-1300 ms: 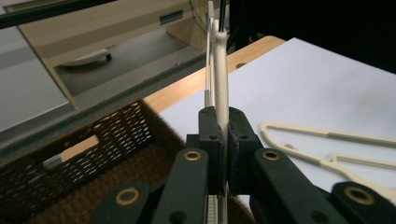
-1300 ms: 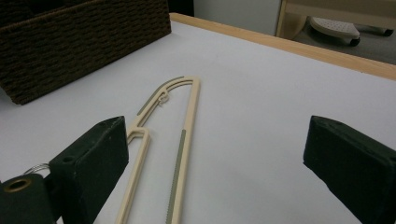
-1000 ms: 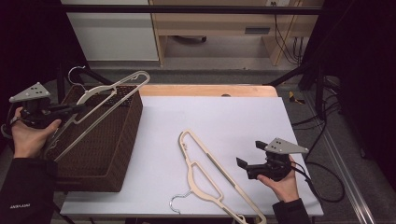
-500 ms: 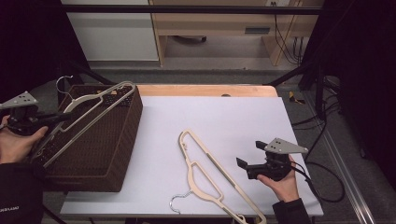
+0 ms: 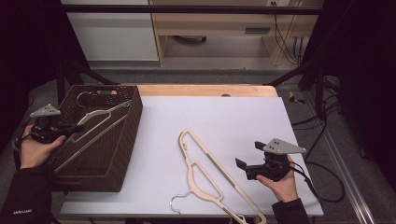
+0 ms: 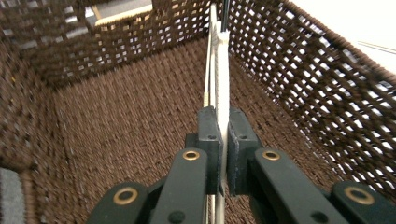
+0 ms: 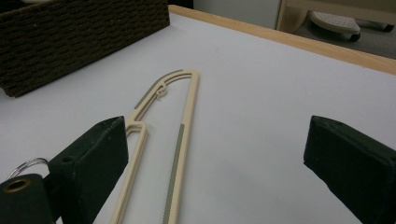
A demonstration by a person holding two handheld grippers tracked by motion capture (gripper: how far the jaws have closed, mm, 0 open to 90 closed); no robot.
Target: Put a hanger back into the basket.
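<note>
Two hangers in play, one nearly done. Your left claw [image 5: 70, 129] is clamped on the first cream hanger [image 5: 100, 122]; in the left gripper view the pads [image 6: 210, 135] pinch its thin edge, with woven basket floor and walls all round. From the high view that hanger sits inside the brown wicker basket [image 5: 126, 140] at the bench's left end, tilted, its hook [image 5: 84, 96] toward the far wall. Whether its low end touches the basket floor, you can't tell. So judged from this: the hanger is in the basket but not let go yet.

Second cream hanger [image 5: 210, 179] lies flat on the white bench [image 5: 224, 116], well apart from the basket, its metal hook [image 5: 177, 201] near the front edge. Your right claw [image 5: 246, 161] hangs just beside it, jaws wide apart, nothing between them; the right gripper view has the hanger [image 7: 180, 140] running between and ahead of the spread jaws, untouched.

Left to do, likely: release hanger one, then grab hanger two, carry it across and drop it in too.
</note>
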